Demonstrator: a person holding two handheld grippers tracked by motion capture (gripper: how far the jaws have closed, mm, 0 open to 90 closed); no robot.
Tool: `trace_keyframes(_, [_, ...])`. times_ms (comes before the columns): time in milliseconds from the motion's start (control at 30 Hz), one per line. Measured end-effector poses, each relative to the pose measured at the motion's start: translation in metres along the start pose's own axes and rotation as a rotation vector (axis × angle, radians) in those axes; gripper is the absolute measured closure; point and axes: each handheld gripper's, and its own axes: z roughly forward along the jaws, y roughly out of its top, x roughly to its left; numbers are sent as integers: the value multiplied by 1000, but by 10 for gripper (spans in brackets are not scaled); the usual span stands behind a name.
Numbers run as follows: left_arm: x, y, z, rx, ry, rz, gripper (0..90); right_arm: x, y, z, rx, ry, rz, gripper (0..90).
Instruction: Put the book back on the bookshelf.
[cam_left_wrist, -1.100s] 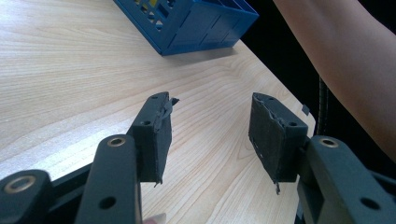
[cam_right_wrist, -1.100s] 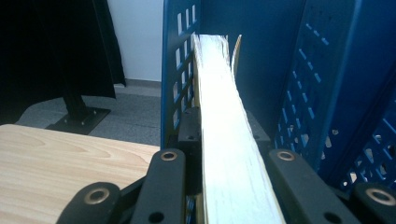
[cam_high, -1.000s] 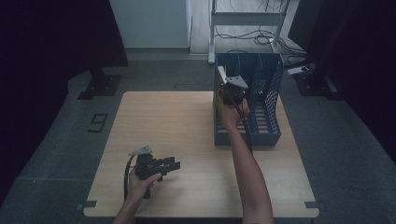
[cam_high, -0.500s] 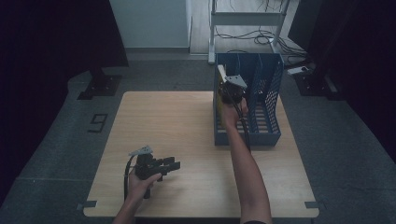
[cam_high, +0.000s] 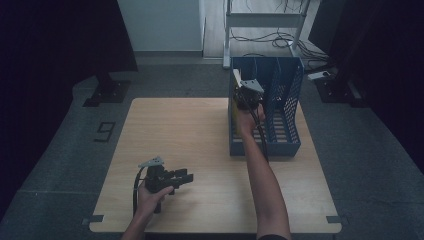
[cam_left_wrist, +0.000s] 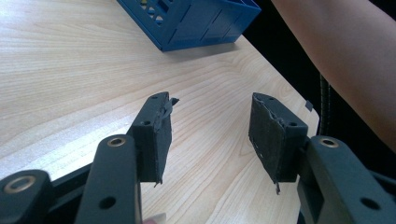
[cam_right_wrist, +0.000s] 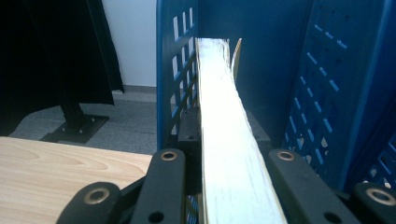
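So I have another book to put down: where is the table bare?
The table is bare left of the blue file rack and beyond the left gripper. The rack's left slot is crowded: the right gripper holds a book there.

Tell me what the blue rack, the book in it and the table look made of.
Rack: likely moulded plastic, matte blue, with punched slots. Book: paper, its white page edges showing fine lines; the right gripper clamps it. Table: pale wood grain, smooth, possibly laminate.

Your file rack (cam_high: 280, 125) is standing on the right back part of the bench (cam_high: 180, 130). Your right tongs (cam_high: 243, 92) are holding a book (cam_right_wrist: 224, 140) in its left compartment; your left tongs (cam_high: 186, 178) are waiting near the front edge.
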Motion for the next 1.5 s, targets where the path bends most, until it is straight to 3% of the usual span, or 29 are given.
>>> trace_keyframes(767, [-1, -2, 5, 25, -7, 3, 486, -1, -5, 7, -7, -3, -2, 742])
trace_keyframes(900, [-2, -2, 5, 27, -11, 3, 486, 2, -5, 7, -5, 15, -13, 723])
trace_keyframes(1000, [-3, -2, 7, 33, -13, 6, 485, 0, -4, 2, -55, 41, 26, 687])
trace_keyframes(1100, [-4, -3, 10, 49, -16, 11, 484, 2, 0, -6, -73, 55, 29, 675])
trace_keyframes(1500, [-6, -4, 14, 83, -20, 20, 477, -6, 0, -22, -52, 102, 37, 659])
